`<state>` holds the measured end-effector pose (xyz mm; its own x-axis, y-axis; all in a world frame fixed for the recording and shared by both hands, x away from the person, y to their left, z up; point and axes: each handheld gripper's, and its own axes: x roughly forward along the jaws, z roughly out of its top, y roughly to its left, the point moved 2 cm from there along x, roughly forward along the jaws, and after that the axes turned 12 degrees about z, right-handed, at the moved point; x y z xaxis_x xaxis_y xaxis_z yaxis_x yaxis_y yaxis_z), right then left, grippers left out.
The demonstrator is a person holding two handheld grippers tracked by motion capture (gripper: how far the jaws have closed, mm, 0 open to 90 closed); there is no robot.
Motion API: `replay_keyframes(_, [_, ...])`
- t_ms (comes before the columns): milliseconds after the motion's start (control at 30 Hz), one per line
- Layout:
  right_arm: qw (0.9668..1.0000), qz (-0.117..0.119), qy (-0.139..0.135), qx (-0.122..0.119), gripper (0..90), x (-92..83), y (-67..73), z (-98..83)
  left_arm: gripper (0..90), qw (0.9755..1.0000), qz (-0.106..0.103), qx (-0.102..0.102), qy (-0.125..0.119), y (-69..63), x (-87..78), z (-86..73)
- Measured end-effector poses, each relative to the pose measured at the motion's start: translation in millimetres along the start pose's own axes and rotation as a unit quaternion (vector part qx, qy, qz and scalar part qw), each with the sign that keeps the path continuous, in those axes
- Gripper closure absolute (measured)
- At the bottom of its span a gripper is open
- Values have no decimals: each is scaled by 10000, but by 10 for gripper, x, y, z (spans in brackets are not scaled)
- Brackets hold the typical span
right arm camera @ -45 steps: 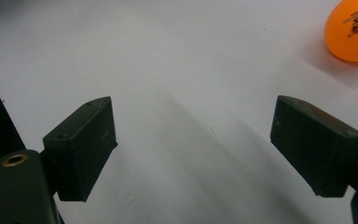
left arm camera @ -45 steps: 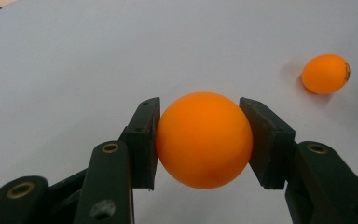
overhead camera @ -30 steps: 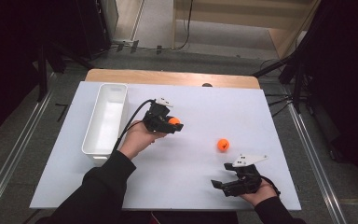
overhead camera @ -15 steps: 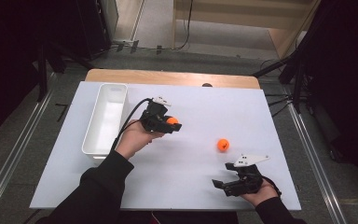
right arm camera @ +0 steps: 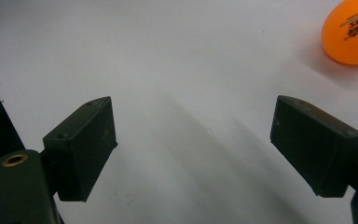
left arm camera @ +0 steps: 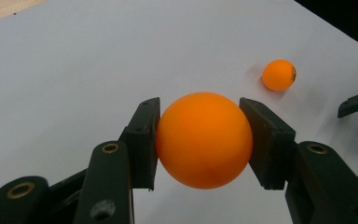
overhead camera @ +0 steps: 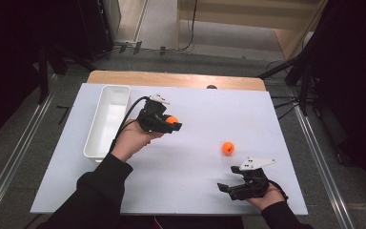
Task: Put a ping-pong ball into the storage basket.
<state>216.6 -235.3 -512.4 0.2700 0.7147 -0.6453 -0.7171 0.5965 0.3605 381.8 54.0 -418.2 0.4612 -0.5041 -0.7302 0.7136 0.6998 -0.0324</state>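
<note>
My left gripper is shut on an orange ball, held a little above the white table beside the tray. In the left gripper view the ball sits squeezed between the two black pads. A second orange ball lies loose on the table right of centre; the same ball also appears in the left gripper view, and at the top right corner of the right gripper view. My right gripper rests low near the table's front right, open, with nothing between its pads.
A long white tray stands at the left of the white table, seemingly with nothing inside. A wooden strip runs along the far edge. Floor rails flank both sides.
My left hand has lifted the held ball slightly higher. The right gripper and the loose ball have stayed where they were.
</note>
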Motion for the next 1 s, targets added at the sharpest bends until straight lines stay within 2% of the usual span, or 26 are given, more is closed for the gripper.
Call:
replay_keyframes(200, [10000,2,-52,9,128,-7,23,18,511,10000,-8,-16,14,18,-51,-15])
replay_keyframes(267, [10000,15,-61,33,128,-6,26,23,510,10000,-35,-79,31,20,-74,-20])
replay_keyframes(400, [10000,-11,-88,40,128,-15,-7,24,510,9999,-63,-79,12,27,-138,-29])
replay_keyframes(767, [9999,2,-148,59,128,-30,-23,39,510,9999,105,-121,39,126,-224,-66])
replay_keyframes(1000, [9998,8,-168,50,128,-38,-32,48,510,9998,128,-168,34,189,-268,-78])
